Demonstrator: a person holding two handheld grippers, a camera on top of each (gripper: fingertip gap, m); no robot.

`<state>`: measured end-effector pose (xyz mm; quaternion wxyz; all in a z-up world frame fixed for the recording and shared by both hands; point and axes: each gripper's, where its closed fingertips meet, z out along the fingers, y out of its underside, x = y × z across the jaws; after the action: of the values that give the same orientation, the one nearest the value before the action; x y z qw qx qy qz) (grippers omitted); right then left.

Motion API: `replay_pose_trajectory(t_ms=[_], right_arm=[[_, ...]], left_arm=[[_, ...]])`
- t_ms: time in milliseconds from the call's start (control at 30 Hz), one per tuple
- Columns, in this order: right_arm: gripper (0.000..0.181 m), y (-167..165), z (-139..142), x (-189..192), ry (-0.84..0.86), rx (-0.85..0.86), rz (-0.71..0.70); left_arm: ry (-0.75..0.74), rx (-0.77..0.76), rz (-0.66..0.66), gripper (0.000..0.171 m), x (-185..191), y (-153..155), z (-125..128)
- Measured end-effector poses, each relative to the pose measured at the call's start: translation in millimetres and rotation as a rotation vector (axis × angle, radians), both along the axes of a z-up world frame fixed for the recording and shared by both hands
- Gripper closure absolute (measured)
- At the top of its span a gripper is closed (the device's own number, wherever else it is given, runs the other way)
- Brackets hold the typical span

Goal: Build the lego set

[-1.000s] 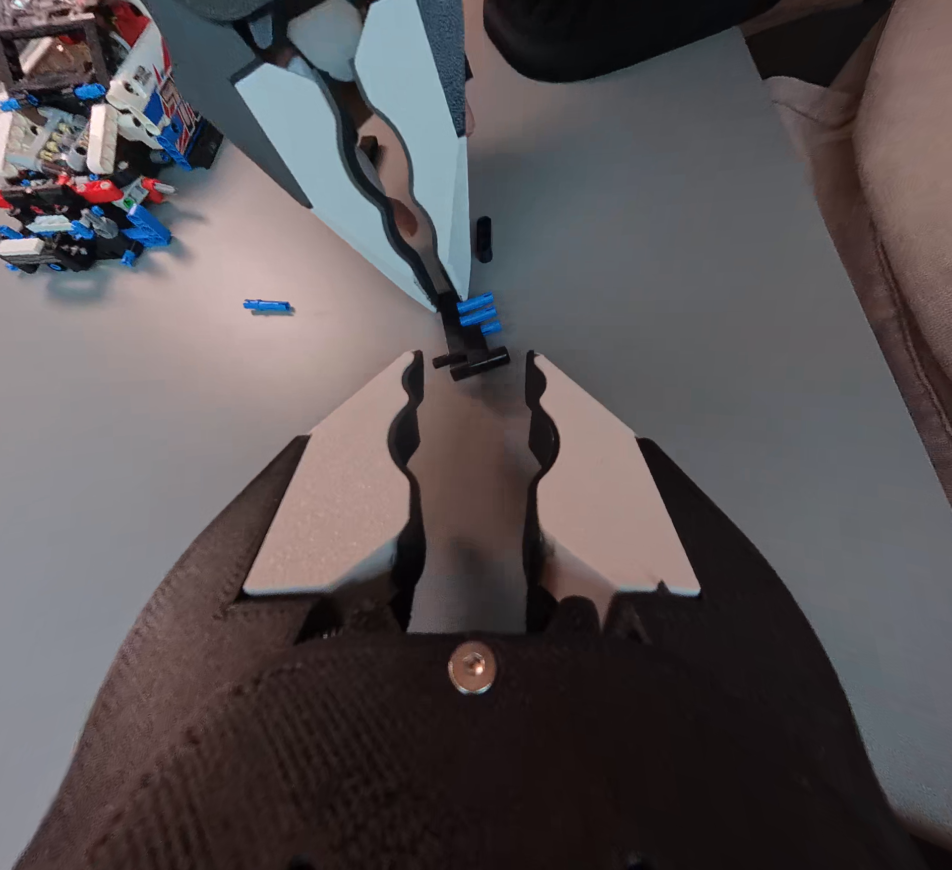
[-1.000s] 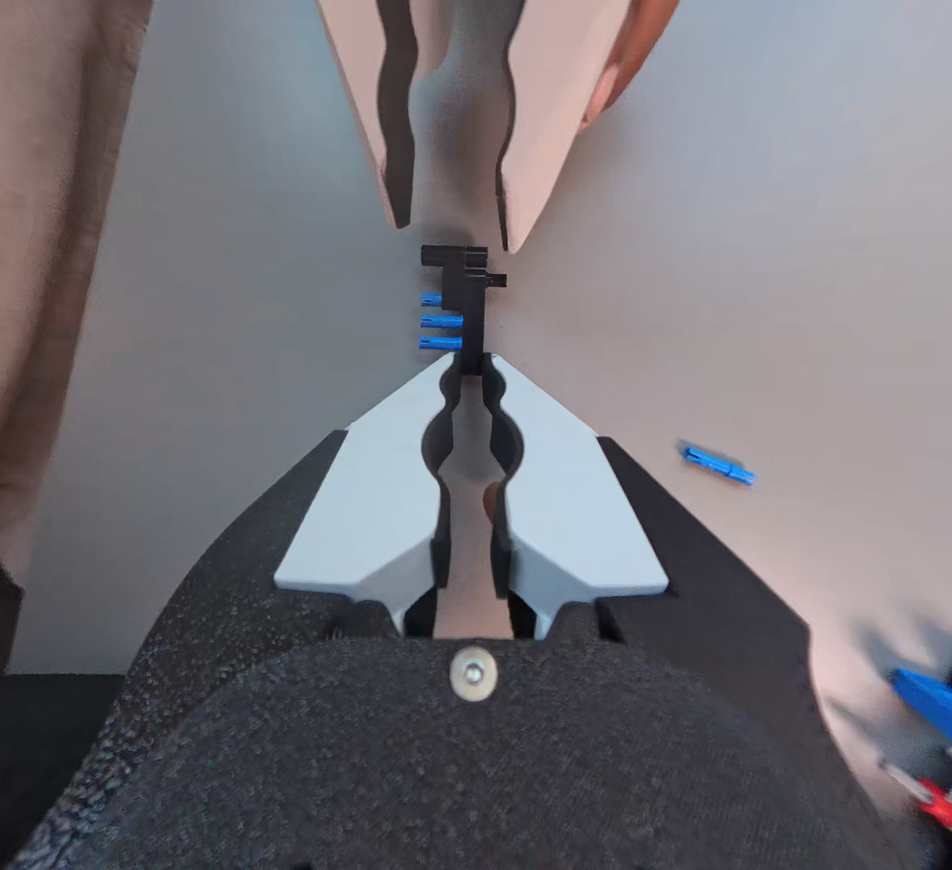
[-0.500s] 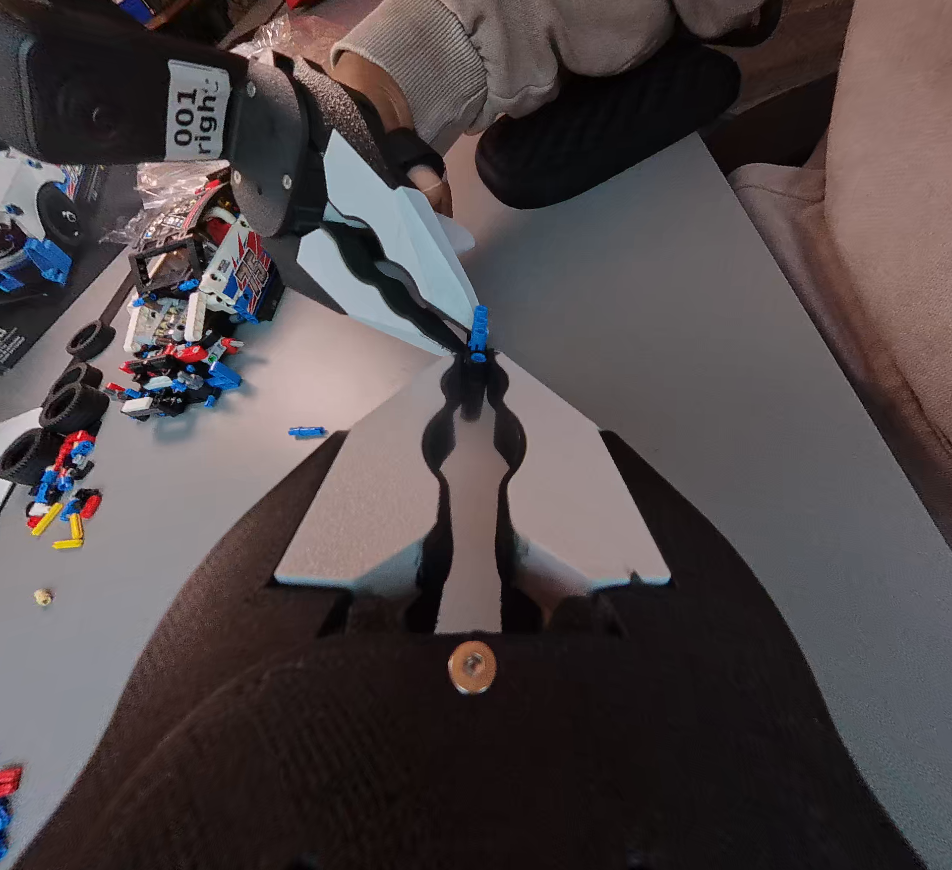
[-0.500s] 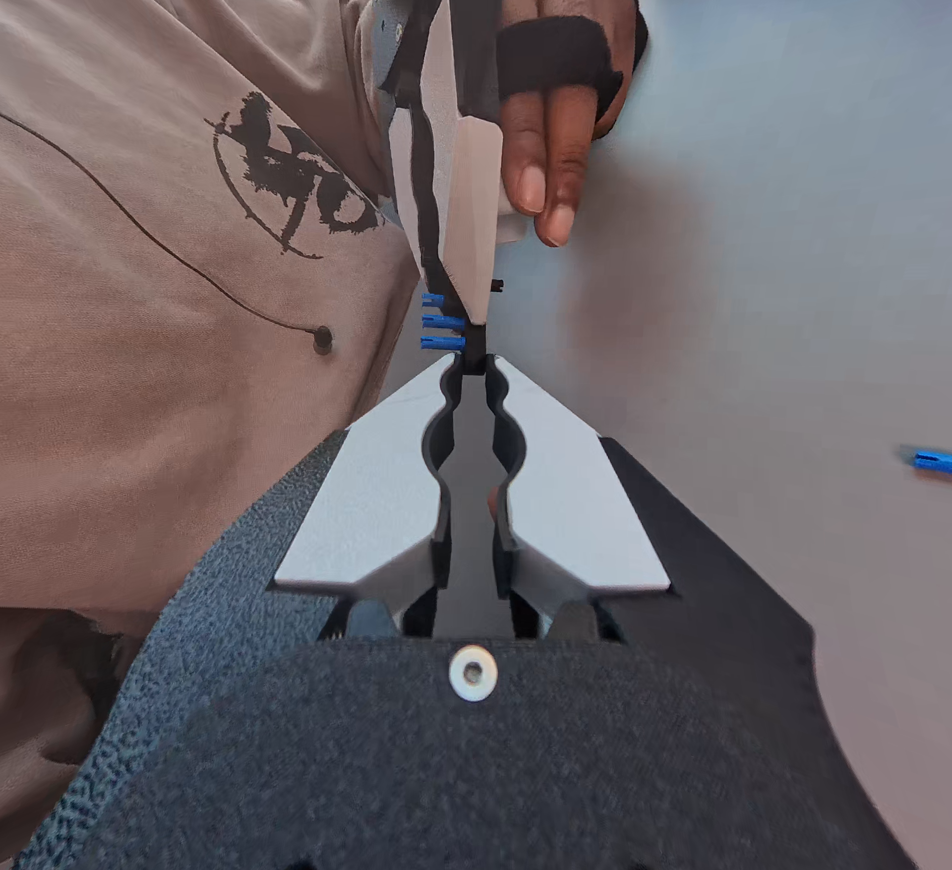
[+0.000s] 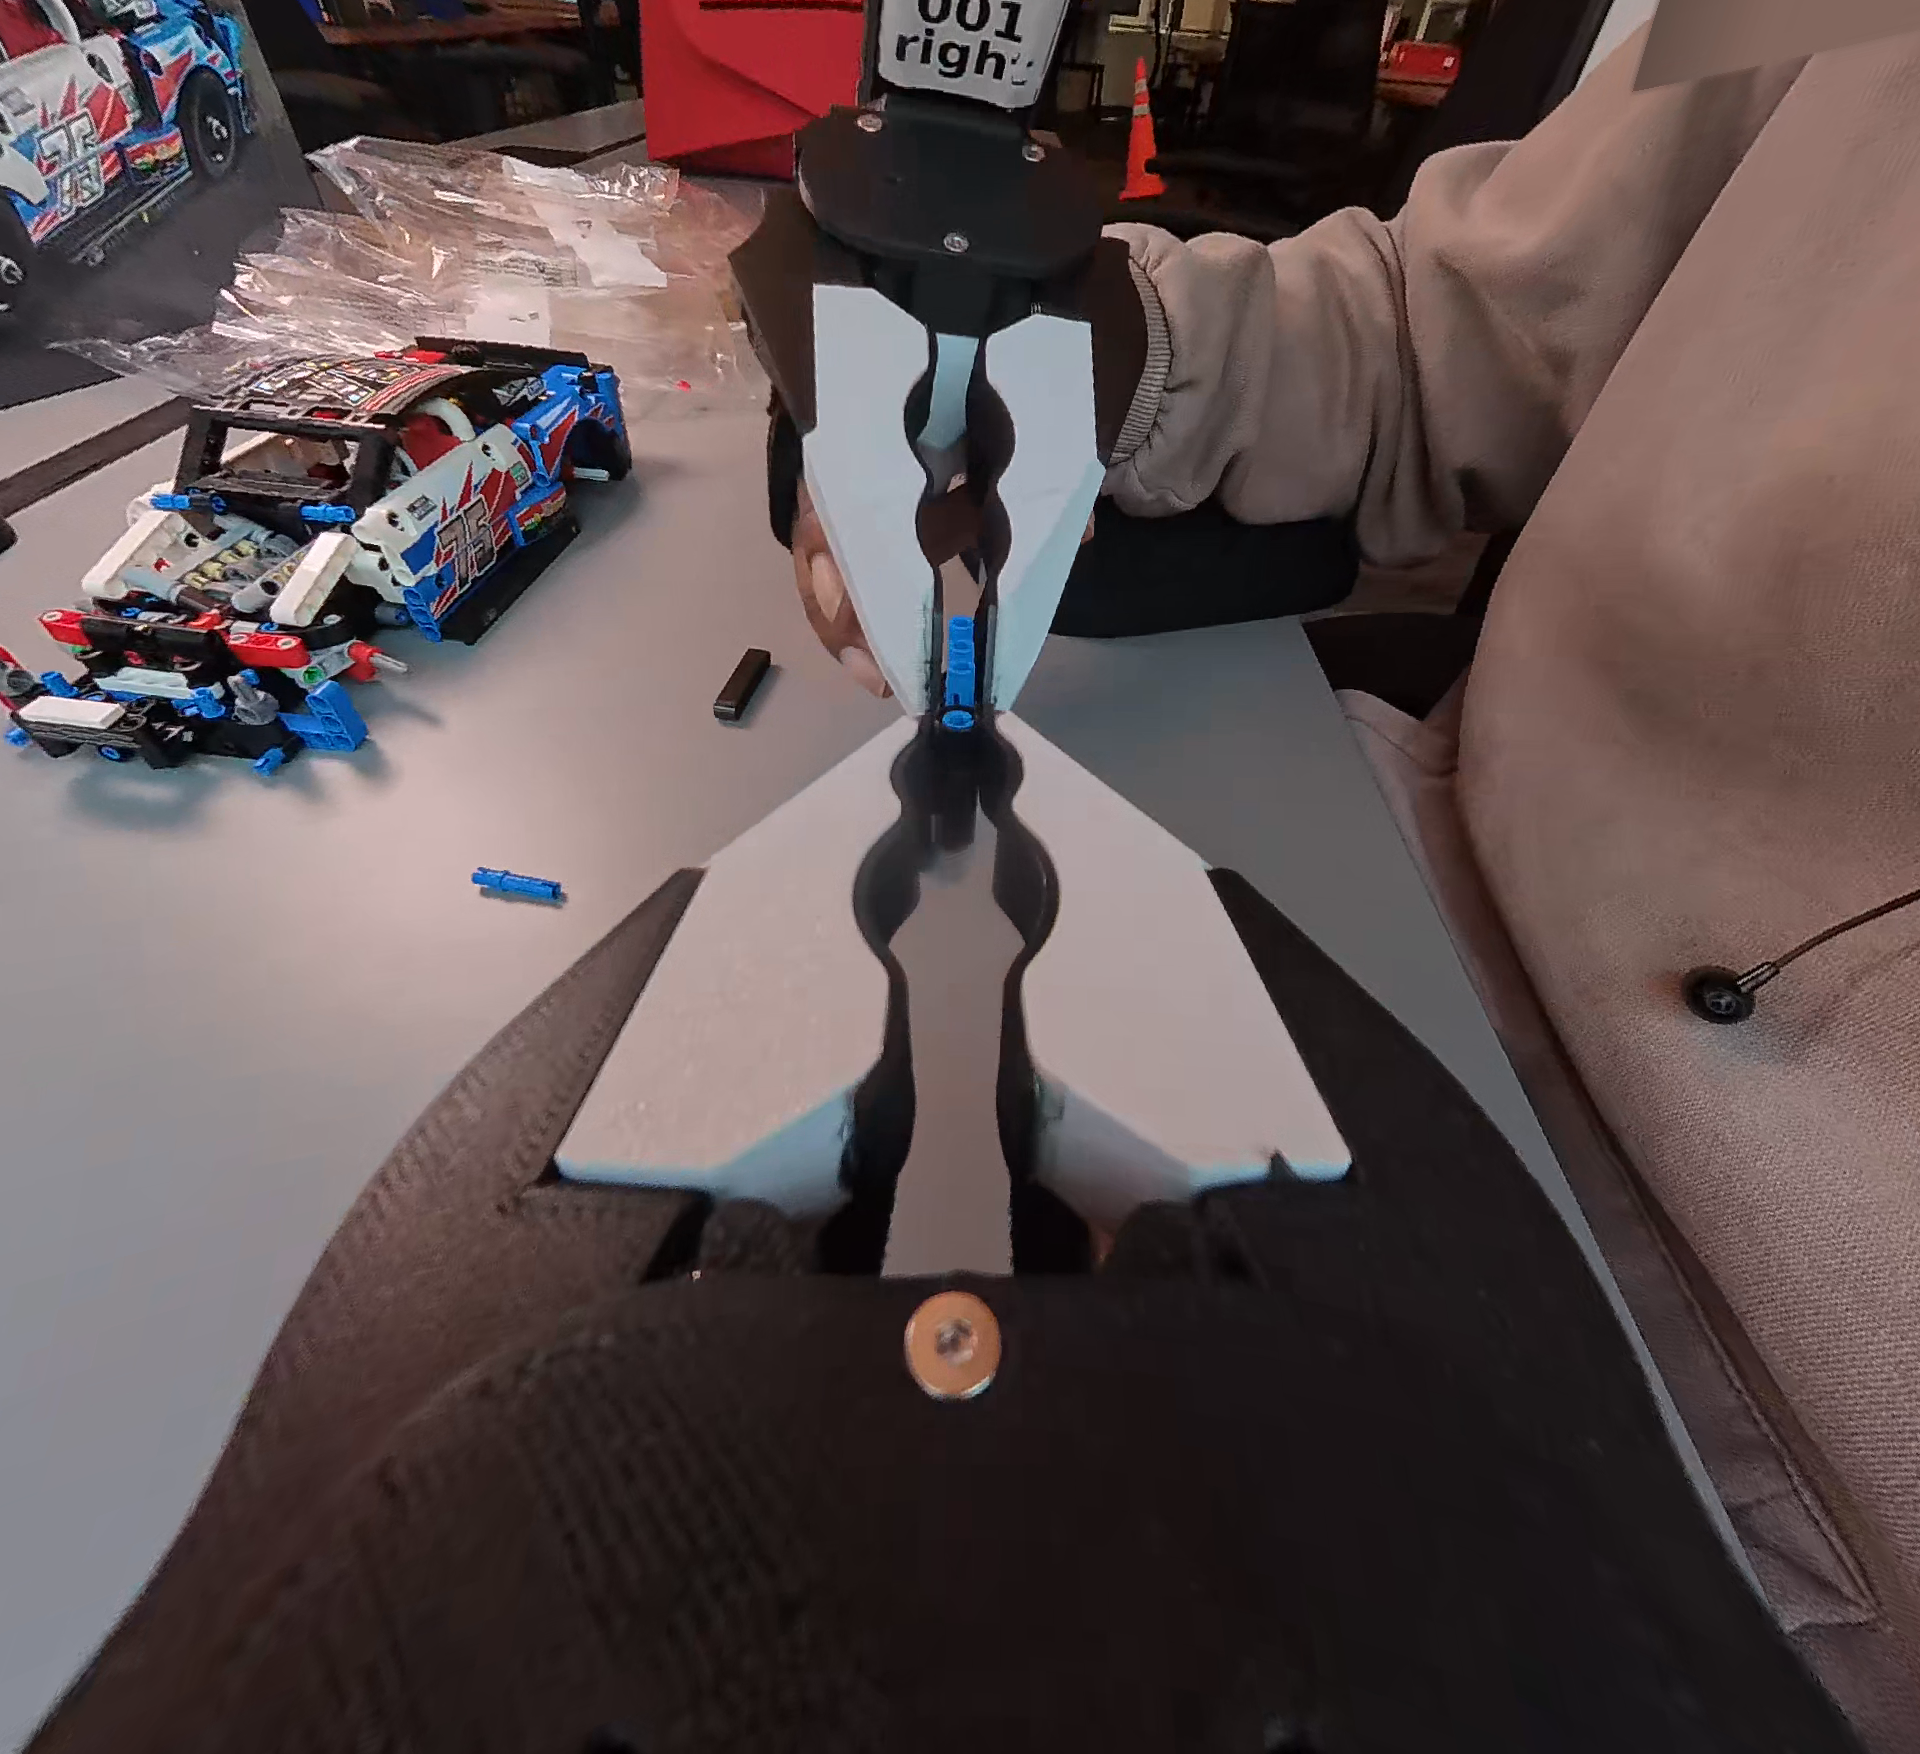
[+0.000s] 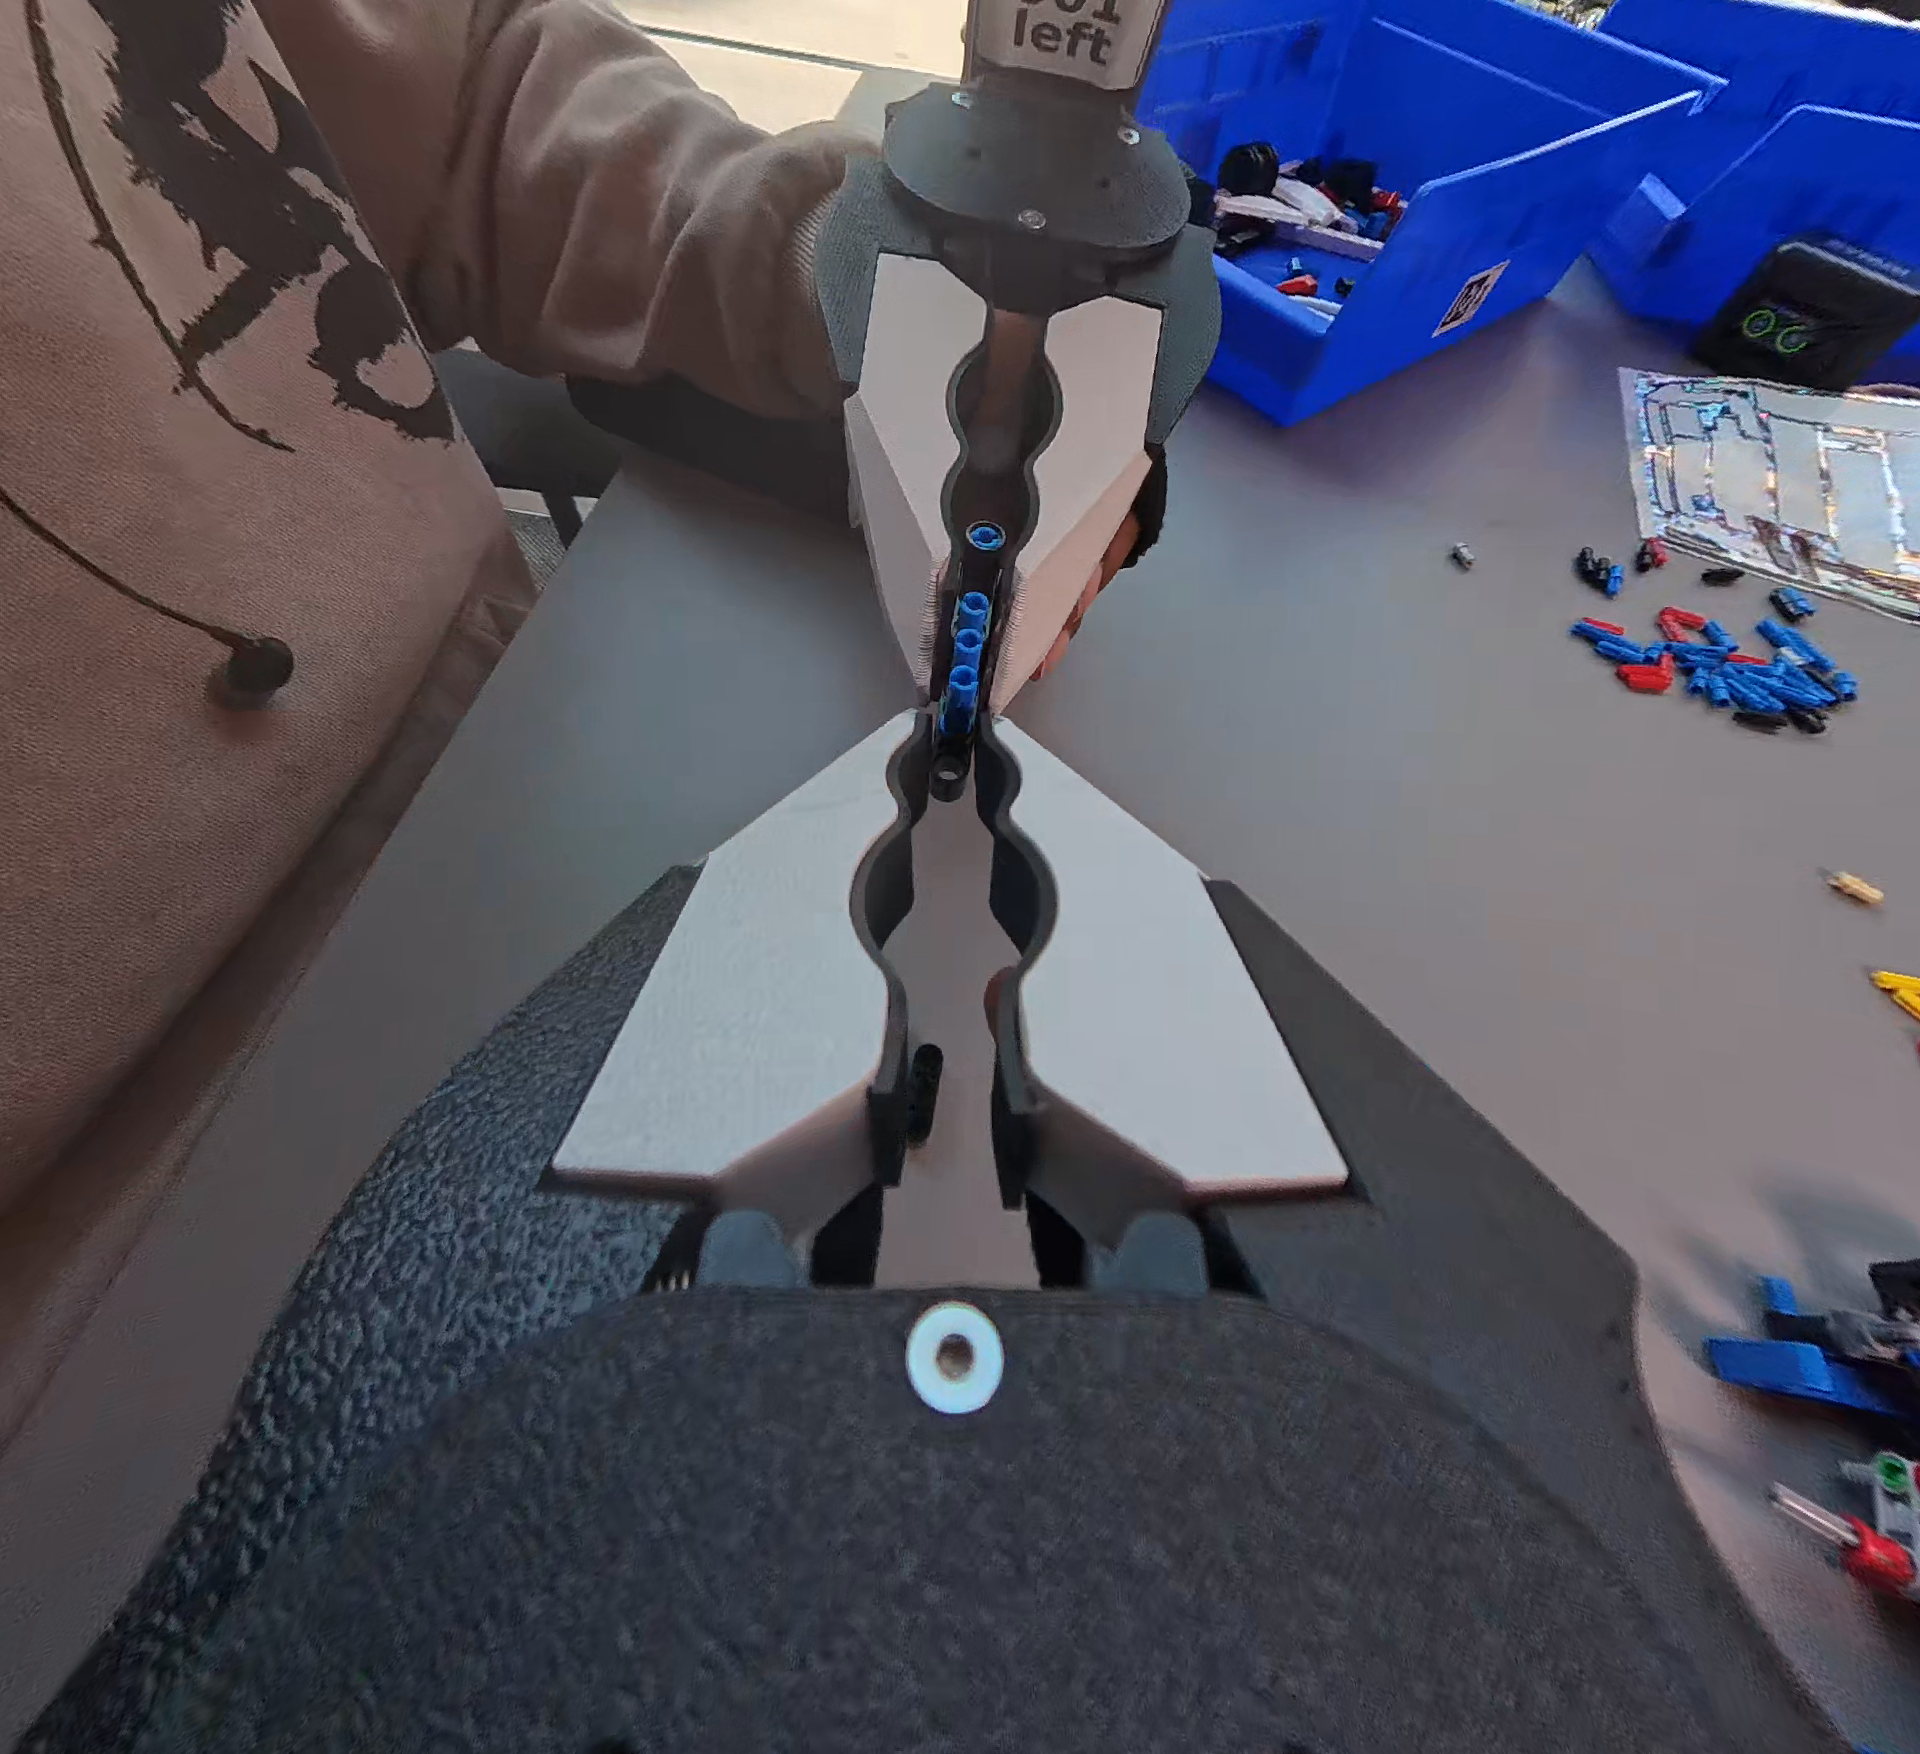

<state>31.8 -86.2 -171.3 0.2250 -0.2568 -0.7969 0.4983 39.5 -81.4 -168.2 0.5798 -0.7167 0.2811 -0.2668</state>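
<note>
we have the two hand-held grippers nose to nose above the worktop (image 5: 312, 1029), both clamped on one small sub-assembly — a black beam (image 6: 961, 665) carrying a row of blue pins (image 6: 966, 639). the left hand-held gripper (image 5: 951, 769) pinches one end of the beam and the right hand-held gripper (image 6: 951, 754) pinches the other, each with its fingers drawn together on the piece, so it hangs in the air between them, clear of the worktop. we judge this to be a mid-build handover or re-grip: the beam is being steadied from both ends, either to pass it across or to seat the pins. the half-built car (image 5: 343, 541) sits well apart to the left, a loose blue pin (image 5: 517, 883) and a short black piece (image 5: 744, 684) lie on the worktop nearer by, and a heap of spare pins (image 6: 1714, 665) lies in the right wrist view. next, we think, one side must let go cleanly while the other keeps a firm, square hold — then the beam can be carried to the car and its pins lined up with the holes.
</note>
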Motion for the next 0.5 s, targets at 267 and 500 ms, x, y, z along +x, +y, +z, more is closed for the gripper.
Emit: replay_pose_trajectory(t_ms=[267, 500], right_arm=[[0.176, 7, 12, 1, -0.03, -0.206, -0.016], [0.177, 15, 14, -3, -0.067, -0.337, -0.06]], left_arm=[[-0.093, 0.024, 0.025, 0.165, 0, 6, 9], [-0.158, -0.037, 0.051, 0.166, -7, 13, 10]])
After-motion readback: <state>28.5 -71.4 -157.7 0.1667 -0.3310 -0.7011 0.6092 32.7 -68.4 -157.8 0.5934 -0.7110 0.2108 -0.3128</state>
